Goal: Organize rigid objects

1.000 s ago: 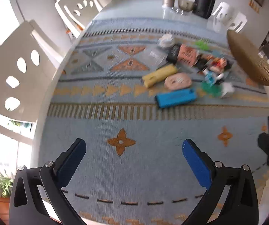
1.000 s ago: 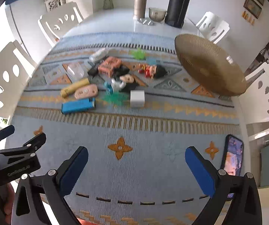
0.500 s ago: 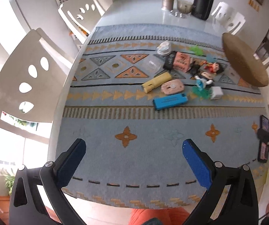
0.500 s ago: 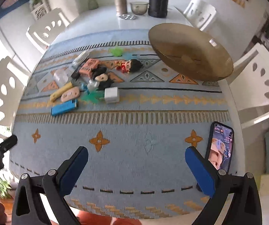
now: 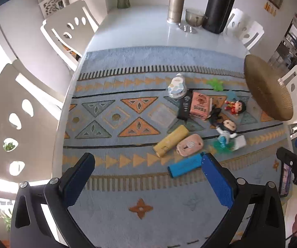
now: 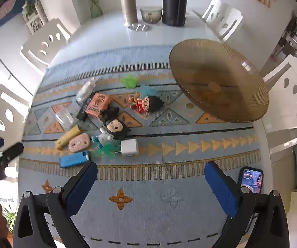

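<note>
Two hand-held grippers hover, jaws spread wide and empty, over a patterned blue table runner (image 6: 169, 188) strewn with small objects.

Nearest the left gripper (image 5: 146, 177) lies bare runner with an orange motif; past its fingertips sit a blue rectangular case (image 5: 184, 166), a yellow tube (image 5: 171, 138) and a pink oval piece (image 5: 189, 144), all close together. The right gripper (image 6: 150, 186) looks over the same cluster from the other side, with a white charger cube (image 6: 129, 147) and two dolls beyond, one in black (image 6: 117, 129), one in red (image 6: 146, 104). Only the right view shows the whole phone (image 6: 250, 180) at the runner's near right edge and the full brown ribbed dish (image 6: 216, 84), tilted, at the far right. The runner's left half is open. Beyond it, the white table (image 5: 140, 33) carries a steel flask (image 5: 176, 5), a bowl and a black cylinder; white chairs ring it.
</note>
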The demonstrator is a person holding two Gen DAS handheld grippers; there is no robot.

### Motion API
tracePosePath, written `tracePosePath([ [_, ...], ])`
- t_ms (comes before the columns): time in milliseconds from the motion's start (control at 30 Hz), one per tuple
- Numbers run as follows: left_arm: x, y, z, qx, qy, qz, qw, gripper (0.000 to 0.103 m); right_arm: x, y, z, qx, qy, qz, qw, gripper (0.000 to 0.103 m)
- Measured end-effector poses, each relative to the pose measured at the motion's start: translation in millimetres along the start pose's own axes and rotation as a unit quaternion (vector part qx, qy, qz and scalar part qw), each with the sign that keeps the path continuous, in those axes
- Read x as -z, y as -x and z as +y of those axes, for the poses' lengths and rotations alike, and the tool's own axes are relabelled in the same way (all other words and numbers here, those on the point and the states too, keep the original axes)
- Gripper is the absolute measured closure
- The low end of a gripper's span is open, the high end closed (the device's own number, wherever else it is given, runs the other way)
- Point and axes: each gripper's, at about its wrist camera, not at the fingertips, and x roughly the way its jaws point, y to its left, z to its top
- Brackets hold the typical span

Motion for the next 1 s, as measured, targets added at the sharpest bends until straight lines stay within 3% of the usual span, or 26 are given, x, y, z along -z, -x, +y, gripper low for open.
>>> tracePosePath([
  [200,-4,-29,6,0.031,0.007,0.027,0.9991,0.001,11,-33,9,-0.016,-0.002,0.038,0.999,0.0],
  [667,-20,-66,12,0.043,0.004,0.047,0.998,0.001,-2,-70,10,-0.012,-0.015,0.056,0.998,0.0],
  [1000,-20,-10,1,0.015,0.007,-0.008,0.9998,0.001,-11,-16,36,0.037,0.001,-0.001,0.999,0.0],
])
